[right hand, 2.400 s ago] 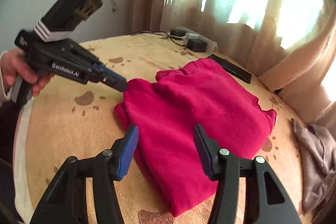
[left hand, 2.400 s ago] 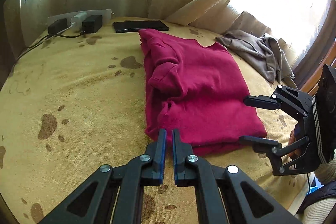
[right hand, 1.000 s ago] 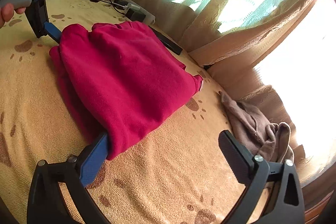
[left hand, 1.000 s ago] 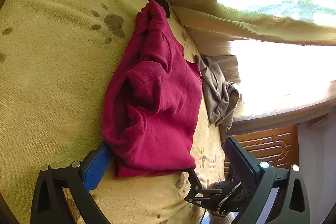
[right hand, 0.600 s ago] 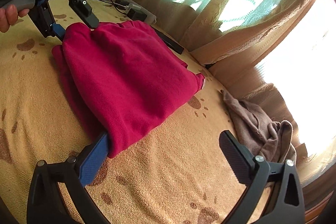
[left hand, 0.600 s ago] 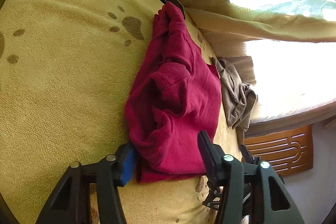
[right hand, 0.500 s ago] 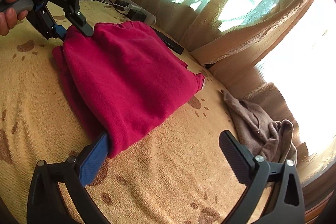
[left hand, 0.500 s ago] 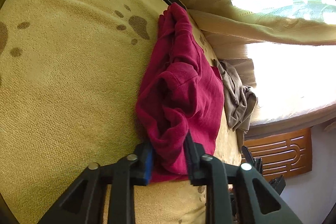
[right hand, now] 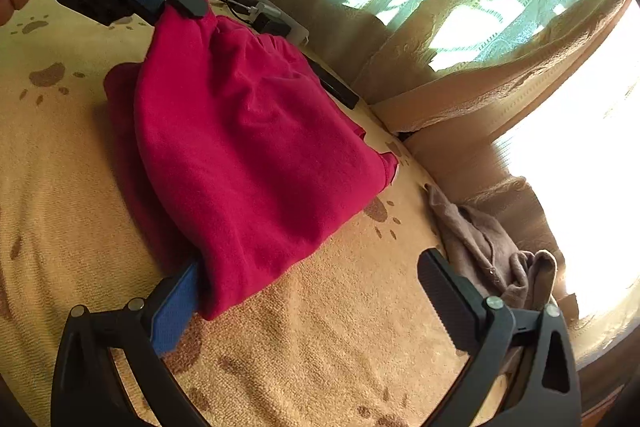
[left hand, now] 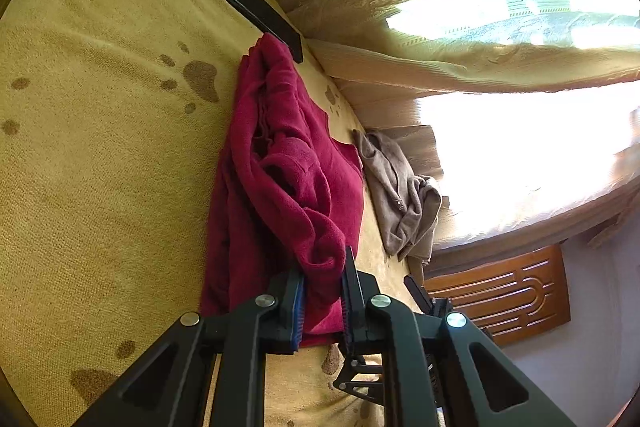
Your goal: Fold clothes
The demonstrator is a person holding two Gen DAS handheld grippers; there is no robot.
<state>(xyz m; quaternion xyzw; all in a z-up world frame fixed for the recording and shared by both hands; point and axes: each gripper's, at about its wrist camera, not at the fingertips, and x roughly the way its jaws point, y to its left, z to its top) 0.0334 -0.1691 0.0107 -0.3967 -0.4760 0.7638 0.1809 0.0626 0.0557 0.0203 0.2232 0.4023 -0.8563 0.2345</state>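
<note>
Left gripper (left hand: 322, 297) pinches the red sweater (right hand: 248, 155)

Its jaws have just closed on the sweater's near corner, lifted off the yellow blanket (left hand: 100, 147). The right gripper (right hand: 308, 291) gapes wide at another corner, one pad beneath, unclamped. Farther right, a grey garment (right hand: 480, 251).

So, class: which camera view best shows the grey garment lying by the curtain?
The left wrist view: the grey garment lies in full sight beside the red sweater. In the right wrist view the right gripper's finger partly covers it.

Fleecy matt red garment (left hand: 288, 187); rough looped-pile yellow blanket (left hand: 100, 147).
</note>
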